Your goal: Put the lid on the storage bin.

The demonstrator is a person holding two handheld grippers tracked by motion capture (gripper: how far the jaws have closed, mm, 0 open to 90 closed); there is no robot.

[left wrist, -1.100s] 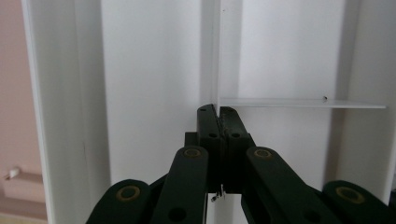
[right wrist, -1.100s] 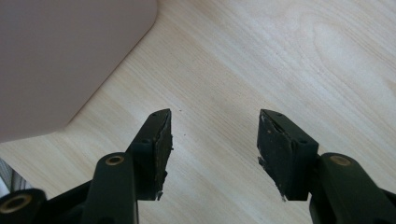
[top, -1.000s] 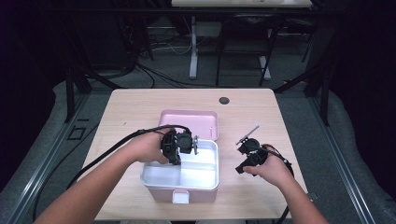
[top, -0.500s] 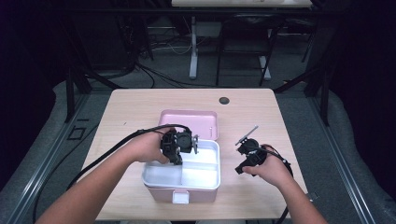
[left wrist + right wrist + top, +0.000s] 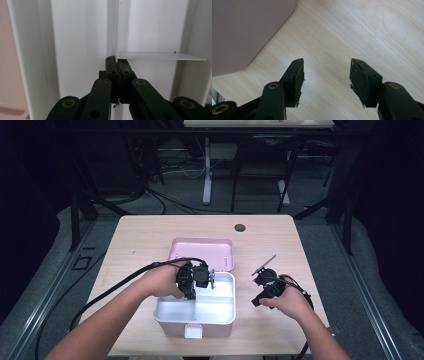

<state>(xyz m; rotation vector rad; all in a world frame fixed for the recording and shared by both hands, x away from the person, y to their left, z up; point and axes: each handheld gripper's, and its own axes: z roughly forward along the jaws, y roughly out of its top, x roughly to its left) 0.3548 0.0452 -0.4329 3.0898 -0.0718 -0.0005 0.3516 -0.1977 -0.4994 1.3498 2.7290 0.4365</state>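
Box [image 5: 220, 312], white inside with pink outer walls, sits at lower centre of the high view on the table [image 5: 150, 235], its pink lid [image 5: 202, 251] lying flat just behind it and touching its far rim. Thin white dividers split the inside into compartments. The left gripper [image 5: 212, 279] reaches in from the lower left over the box's far left part, held in the person's left hand [image 5: 162, 281], with its cable trailing off toward the lower left corner. In the left gripper view its jaws are pressed together on the top edge of a thin white divider [image 5: 160, 56] that runs off to the right of the frame; the tips [image 5: 117, 62] meet at centre, where that divider joins an upright wall of the box.

The right gripper [image 5: 260, 270] rests at right of centre in the high view, well apart from the box, in the person's right hand [image 5: 290, 297]. In the right gripper view its jaws stand spread [image 5: 327, 72] with only bare wood grain between them, and a rounded pink corner of the lid [image 5: 249, 30] lies at upper left of that frame.
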